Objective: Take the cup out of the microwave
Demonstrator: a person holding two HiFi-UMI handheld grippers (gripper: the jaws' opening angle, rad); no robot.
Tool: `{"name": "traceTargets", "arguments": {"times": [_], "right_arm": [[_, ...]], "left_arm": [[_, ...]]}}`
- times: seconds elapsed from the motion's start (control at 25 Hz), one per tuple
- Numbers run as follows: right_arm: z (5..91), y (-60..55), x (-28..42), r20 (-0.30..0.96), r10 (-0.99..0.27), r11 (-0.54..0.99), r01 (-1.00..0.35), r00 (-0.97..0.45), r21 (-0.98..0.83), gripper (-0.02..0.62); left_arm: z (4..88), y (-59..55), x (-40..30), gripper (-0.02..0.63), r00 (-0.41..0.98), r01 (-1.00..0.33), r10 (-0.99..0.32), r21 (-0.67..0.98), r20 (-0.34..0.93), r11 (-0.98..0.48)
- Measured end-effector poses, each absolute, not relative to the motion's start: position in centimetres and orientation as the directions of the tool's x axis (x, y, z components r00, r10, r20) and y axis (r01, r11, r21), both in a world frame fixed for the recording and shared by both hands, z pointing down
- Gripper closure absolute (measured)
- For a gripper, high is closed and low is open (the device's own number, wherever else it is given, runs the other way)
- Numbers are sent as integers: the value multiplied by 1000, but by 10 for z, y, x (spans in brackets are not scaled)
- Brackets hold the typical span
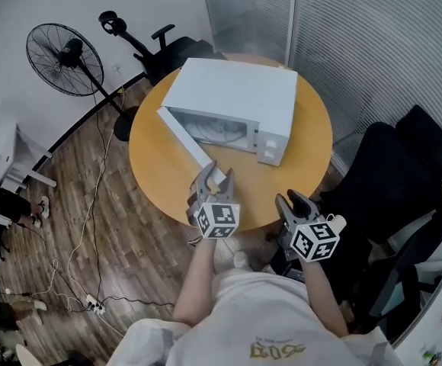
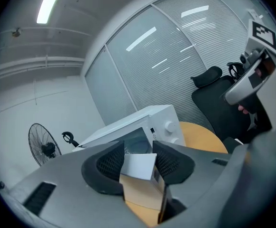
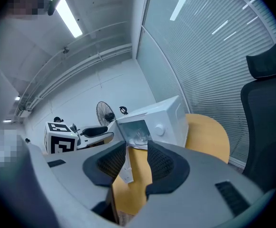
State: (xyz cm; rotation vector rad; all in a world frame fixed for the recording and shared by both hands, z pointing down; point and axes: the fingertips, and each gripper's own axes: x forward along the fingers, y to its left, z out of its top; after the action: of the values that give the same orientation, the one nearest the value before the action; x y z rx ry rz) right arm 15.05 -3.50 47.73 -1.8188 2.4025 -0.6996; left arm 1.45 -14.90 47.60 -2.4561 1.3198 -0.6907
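A white microwave (image 1: 236, 90) stands on the round wooden table (image 1: 312, 128) with its door (image 1: 183, 132) swung partly open toward me. My left gripper (image 1: 215, 178) is at the door's free end. In the left gripper view the door's white edge (image 2: 140, 167) fills the gap between both pads, so the gripper is shut on it. The right gripper view shows a clear glass cup (image 3: 139, 136) inside the lit cavity. My right gripper (image 1: 293, 200) hovers open at the table's near edge, with nothing between its fingers.
A black office chair (image 1: 404, 174) stands close on the right and another (image 1: 168, 48) behind the table. A floor fan (image 1: 65, 58) is at the far left. Cables and a power strip (image 1: 93, 305) lie on the wooden floor. Blinds line the glass wall behind the microwave.
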Motion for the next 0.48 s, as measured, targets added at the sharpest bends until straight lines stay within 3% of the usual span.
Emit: {"name": "traceTargets", "arguments": {"times": [0.48], "right_arm": [[481,-33,130,230,-905,253,-887,-359,-387,446]], "left_arm": [[476,-139,-16,424,420,-746,-866,-442,270,-499]]}}
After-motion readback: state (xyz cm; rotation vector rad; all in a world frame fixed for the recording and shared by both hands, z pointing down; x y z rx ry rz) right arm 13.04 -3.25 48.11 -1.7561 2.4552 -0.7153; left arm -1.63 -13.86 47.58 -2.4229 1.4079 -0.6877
